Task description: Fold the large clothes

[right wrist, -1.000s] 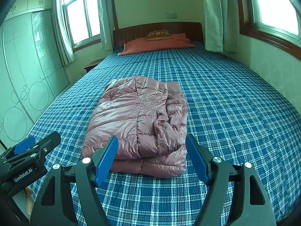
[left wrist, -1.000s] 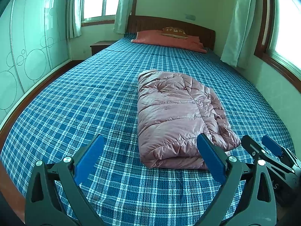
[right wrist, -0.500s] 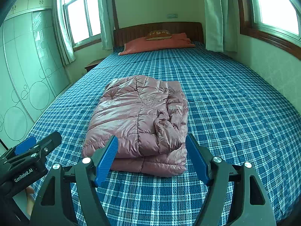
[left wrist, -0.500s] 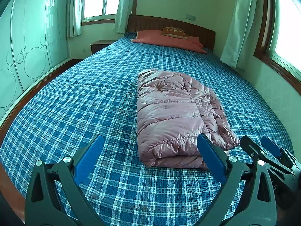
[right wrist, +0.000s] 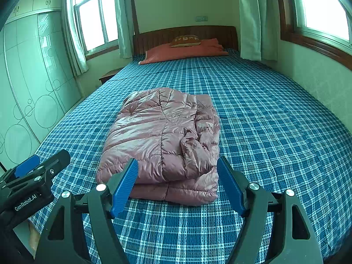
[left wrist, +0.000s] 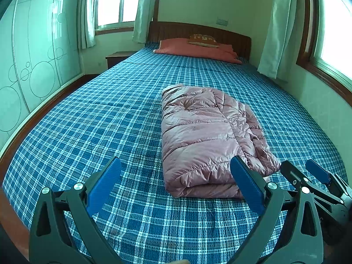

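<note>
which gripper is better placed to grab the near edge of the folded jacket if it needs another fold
Probably the right gripper: its open jaws frame the near edge of the pink jacket. The left gripper, also open, faces mostly bare blue plaid bedspread; the jacket sits by its right finger only.

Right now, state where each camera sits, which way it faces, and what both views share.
Left wrist: on the left gripper, facing up the bed toward the headboard; its open blue pads frame the bedspread, and the right gripper shows at lower right.
Right wrist: on the right gripper, same heading; the left gripper shows at lower left.
Shared: the folded pink jacket, pillow and headboard.
</note>
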